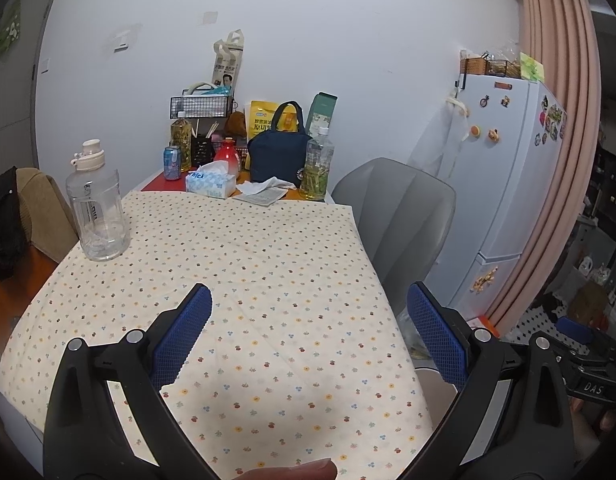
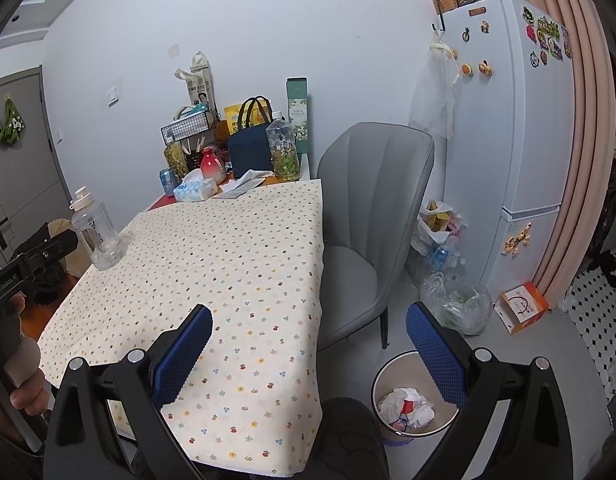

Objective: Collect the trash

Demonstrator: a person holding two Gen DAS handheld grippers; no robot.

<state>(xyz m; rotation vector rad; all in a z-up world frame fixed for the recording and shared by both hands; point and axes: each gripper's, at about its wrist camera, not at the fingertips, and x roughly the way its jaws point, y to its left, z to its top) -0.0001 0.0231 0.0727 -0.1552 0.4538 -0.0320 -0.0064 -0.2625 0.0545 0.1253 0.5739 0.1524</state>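
Small kitchen corner — table [image 2: 236, 240] under a dotted cloth, fridge [image 2: 508, 120] beyond the chair [image 2: 368, 208]. Left gripper [image 1: 308, 332] and right gripper [image 2: 308, 344] both gape wide, holding nothing. Trash: crumpled tissue [image 1: 264, 187] at the table's far end; bin [image 2: 414, 400] on the floor beside the table. My call — reach far, pinch the tissue only, skip the bottle [image 1: 98, 208].
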